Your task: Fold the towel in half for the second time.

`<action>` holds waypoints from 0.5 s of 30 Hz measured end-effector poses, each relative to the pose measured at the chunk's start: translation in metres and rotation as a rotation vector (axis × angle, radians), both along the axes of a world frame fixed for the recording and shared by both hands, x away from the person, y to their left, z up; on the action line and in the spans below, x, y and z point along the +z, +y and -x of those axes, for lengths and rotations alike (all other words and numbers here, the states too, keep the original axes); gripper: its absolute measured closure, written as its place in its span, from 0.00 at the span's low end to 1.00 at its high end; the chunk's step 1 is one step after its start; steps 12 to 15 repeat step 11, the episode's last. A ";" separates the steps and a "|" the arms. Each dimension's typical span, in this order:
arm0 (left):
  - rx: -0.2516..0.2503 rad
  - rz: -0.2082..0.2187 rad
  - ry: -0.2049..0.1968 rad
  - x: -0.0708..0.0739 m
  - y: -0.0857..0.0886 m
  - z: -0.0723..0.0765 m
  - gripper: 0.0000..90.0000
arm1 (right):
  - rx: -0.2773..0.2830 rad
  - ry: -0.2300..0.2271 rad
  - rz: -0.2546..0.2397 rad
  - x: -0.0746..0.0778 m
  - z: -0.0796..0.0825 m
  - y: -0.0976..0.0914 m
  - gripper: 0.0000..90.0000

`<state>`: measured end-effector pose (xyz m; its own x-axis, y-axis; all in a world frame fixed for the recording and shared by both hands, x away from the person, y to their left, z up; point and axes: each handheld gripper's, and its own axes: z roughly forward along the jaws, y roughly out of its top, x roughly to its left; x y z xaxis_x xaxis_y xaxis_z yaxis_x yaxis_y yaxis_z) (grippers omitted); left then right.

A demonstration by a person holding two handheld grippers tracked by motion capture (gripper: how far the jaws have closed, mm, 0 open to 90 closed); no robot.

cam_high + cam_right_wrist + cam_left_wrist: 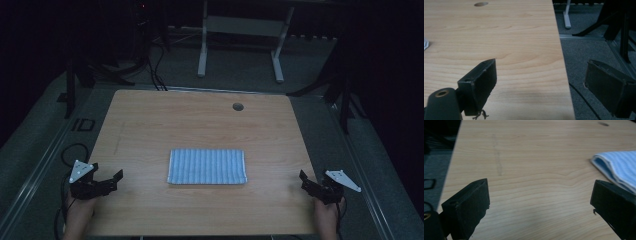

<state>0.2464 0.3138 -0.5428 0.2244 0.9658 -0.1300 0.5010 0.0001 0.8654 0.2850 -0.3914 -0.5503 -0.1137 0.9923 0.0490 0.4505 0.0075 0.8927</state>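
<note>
Cloth: a folded blue-striped cloth [207,166] lies flat near the middle of the table [165,115], a little toward the person's side.
Long axis: it runs left to right across the table, so its short ends face the two grippers.
Left gripper: the left gripper [114,180] sits at the near left of the table, jaws wide apart, nothing between them.
Right gripper: the right gripper [305,181] hangs at the near right edge, jaws also spread wide and empty; in its own view one jaw is over the wood, the other out over the floor [594,50].
Direction: the cloth lies inward from each gripper, to the right of the left one and to the left of the right one.
Nearer: I'd say the two are about equally far off, both well apart from it.
Left gripper view: the cloth's [619,167] folded left end shows layered edges, just past the right-hand jaw.
Next move, my guess: each gripper goes in toward its own end.
</note>
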 end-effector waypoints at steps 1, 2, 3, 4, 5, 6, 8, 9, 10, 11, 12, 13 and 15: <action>0.013 -0.006 0.005 -0.001 -0.001 0.000 0.03 | -0.005 0.000 -0.005 -0.001 0.000 -0.001 0.12; 0.018 -0.005 0.003 -0.002 -0.002 0.000 0.03 | -0.020 0.029 -0.016 -0.003 -0.001 -0.004 0.12; 0.015 -0.006 0.002 -0.002 -0.002 0.000 0.03 | -0.028 0.024 -0.024 -0.003 0.000 -0.004 0.12; 0.013 -0.016 0.004 -0.002 -0.003 -0.001 0.03 | -0.032 0.020 -0.025 -0.003 0.000 -0.004 0.12; 0.016 -0.020 0.002 -0.002 -0.003 -0.001 0.03 | -0.031 0.022 -0.024 -0.003 0.000 -0.004 0.12; 0.012 -0.023 0.004 -0.002 -0.004 -0.001 0.03 | -0.031 0.023 -0.025 -0.003 0.000 -0.004 0.12; 0.005 -0.032 0.007 -0.003 -0.006 -0.001 0.03 | -0.030 0.025 -0.026 -0.003 -0.001 -0.004 0.12; 0.001 -0.030 0.007 -0.003 -0.006 -0.001 0.03 | -0.031 0.029 -0.022 -0.003 -0.001 -0.004 0.12; -0.005 -0.033 0.012 -0.003 -0.006 -0.001 0.03 | -0.033 0.031 -0.020 -0.003 -0.001 -0.004 0.12; -0.005 -0.035 0.009 -0.004 -0.007 -0.001 0.03 | -0.030 0.034 -0.015 -0.003 -0.001 -0.003 0.12; -0.005 -0.035 0.009 -0.004 -0.007 -0.001 0.03 | -0.030 0.034 -0.015 -0.003 -0.001 -0.003 0.12; -0.005 -0.035 0.009 -0.004 -0.007 -0.001 0.03 | -0.030 0.034 -0.015 -0.003 -0.001 -0.003 0.12; -0.005 -0.035 0.009 -0.004 -0.007 -0.001 0.03 | -0.030 0.034 -0.015 -0.003 -0.001 -0.003 0.12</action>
